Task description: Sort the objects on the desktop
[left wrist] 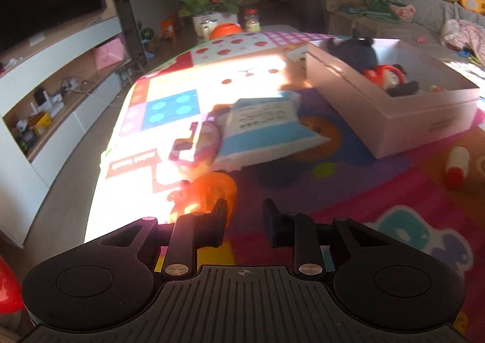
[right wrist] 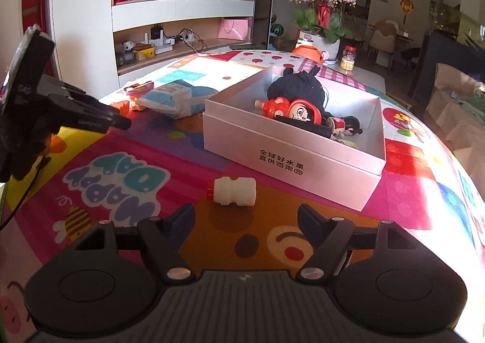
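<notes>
Presently the right gripper (right wrist: 245, 213) hovers low over the play mat (right wrist: 409, 200) with its fingers spread wide and nothing between them. The small white bottle (right wrist: 232, 195), red-capped and lying on its side, rests on the mat just ahead of the fingertips and a little toward the left-hand finger. The white box (right wrist: 291, 161) stands beyond it, near but not touching, open-topped and already holding a black plush and several red figurines.

The left gripper (left wrist: 245, 206) is tilted down at the mat. Its fingers stand narrow, with a slim gap in which only the mat shows. An orange toy (left wrist: 212, 191) lies just past its left-hand finger (glare from the sunlit patch hides whether they touch). Farther on lie a blue-and-white tissue pack (left wrist: 260, 130) and a pink pouch (left wrist: 209, 138) against its side.

The step in hand appears to be picking up the bottle for the box. To do it well, the right gripper should advance until the bottle's waist sits squarely between the pads, shifting slightly left so both fingers clear it. Closing across the narrow body rather than along its length would give the surer hold, since a round bottle lying flat is likely to roll if nudged by one finger first.
</notes>
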A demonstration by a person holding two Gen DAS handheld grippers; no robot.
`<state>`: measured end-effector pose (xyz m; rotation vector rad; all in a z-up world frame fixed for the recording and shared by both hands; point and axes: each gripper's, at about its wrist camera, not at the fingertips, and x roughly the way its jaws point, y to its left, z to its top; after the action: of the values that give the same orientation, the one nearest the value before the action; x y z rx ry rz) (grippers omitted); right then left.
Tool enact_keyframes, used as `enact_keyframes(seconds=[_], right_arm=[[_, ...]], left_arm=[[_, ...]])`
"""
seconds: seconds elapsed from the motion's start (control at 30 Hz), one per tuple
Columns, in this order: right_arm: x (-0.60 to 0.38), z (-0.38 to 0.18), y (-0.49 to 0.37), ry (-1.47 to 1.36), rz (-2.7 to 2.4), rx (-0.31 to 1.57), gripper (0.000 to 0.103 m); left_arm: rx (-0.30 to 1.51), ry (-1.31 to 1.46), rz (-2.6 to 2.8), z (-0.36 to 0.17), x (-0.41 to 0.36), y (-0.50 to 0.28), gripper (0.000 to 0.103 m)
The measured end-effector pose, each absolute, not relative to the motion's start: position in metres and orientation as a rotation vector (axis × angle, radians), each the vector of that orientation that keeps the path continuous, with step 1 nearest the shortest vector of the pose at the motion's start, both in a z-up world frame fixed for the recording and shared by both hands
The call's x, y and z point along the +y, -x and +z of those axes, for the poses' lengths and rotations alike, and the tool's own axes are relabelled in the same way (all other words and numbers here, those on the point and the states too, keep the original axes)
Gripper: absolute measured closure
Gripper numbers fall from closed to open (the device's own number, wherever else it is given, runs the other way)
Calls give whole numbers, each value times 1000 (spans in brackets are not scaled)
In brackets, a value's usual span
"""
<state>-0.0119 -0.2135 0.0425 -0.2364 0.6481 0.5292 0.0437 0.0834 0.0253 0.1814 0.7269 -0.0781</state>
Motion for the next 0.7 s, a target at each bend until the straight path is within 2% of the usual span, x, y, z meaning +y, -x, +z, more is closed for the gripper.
enact_keyframes(seconds=[0.1, 0.17, 0.2, 0.23, 0.33, 0.43, 0.47, 0.57, 0.6, 0.63, 0.7], right_arm=[[-203, 39, 0, 226, 548, 660, 28], [-194, 34, -7, 232, 546, 664, 28], [-190, 32, -9, 241, 540, 664, 28], [-188, 29, -10, 247, 536, 664, 28], [-183, 23, -12, 251, 540, 677, 28], [-180, 18, -12, 264, 538, 678, 28], [-179, 17, -12, 265, 537, 677, 28], [-176, 16, -15, 255, 535, 681, 28], [-174, 16, -16, 251, 537, 682, 28], [-173, 17, -17, 249, 542, 687, 36], [-170, 18, -19, 244, 565, 708, 51]], left_arm=[[727, -147, -231, 28, 61, -17, 76], [701, -145, -325, 31, 47, 2, 72], [684, -151, -352, 33, 41, 9, 67], [669, -156, -354, 36, 38, 14, 54], [613, -163, -263, 45, 41, 15, 29], [581, -212, -45, 43, 55, -3, 11], [604, -210, 1, 40, 64, -15, 9], [685, -152, 40, 27, 85, -45, 11], [703, -138, 37, 24, 87, -51, 19], [715, -131, 29, 21, 87, -55, 33], [722, -148, 11, 19, 84, -59, 48]])
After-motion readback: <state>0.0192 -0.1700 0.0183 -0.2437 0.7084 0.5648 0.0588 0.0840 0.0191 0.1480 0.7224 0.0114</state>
